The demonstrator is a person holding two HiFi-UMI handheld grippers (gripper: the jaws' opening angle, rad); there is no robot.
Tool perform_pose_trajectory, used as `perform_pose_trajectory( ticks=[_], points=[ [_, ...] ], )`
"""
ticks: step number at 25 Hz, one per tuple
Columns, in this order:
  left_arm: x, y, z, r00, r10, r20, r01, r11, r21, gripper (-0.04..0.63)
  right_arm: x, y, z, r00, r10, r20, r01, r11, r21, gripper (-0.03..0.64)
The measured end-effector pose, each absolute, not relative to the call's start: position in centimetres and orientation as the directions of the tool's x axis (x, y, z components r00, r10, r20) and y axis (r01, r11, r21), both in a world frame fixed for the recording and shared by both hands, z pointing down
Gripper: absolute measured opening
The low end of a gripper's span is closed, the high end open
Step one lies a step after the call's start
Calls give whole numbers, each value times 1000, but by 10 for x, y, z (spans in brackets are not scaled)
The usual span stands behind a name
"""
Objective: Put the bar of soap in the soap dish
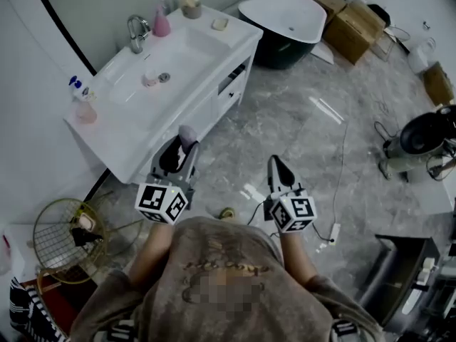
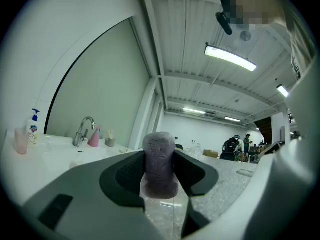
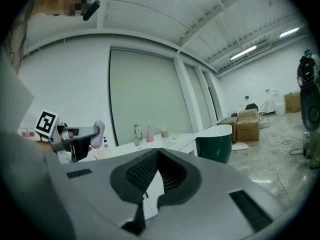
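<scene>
Left gripper point(image 1: 179, 150) just off the worktop point(image 1: 135, 137) front edge, jaws pinching the bar of soap point(image 2: 160, 164), upright. Right gripper point(image 1: 279, 168) farther out from the worktop, jaws pressed together, nothing between. Grey marble floor point(image 1: 299, 120) open right of the worktop up to one bathtub point(image 1: 285, 20). On the worktop: one basin point(image 1: 178, 55), one faucet point(image 1: 137, 33).

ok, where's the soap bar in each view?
Head view: soap bar low and left of centre, clamped in the left gripper.
Left gripper view: soap bar at centre, upright between the jaws.
Right gripper view: soap bar small at far left, at the left gripper's tip.
Shared landmark: the faucet, also in the left gripper view and the right gripper view.
</scene>
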State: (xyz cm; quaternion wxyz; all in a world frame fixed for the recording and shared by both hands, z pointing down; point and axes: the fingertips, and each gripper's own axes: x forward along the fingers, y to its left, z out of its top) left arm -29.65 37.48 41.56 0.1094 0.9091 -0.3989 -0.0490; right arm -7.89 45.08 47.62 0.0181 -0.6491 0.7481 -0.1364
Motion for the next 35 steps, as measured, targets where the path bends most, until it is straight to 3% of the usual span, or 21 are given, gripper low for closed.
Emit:
perform_pose_trajectory(
  ticks=[17, 35],
  points=[
    [-238, 283, 415, 678, -735, -13, -716, -665, 211, 183, -30, 374, 497, -200, -962, 186, -962, 157, -223, 2],
    [-162, 46, 387, 724, -689, -40, -669, -715, 204, 183, 30, 147, 466, -160, -976, 146, -969, 128, -211, 2]
  ],
)
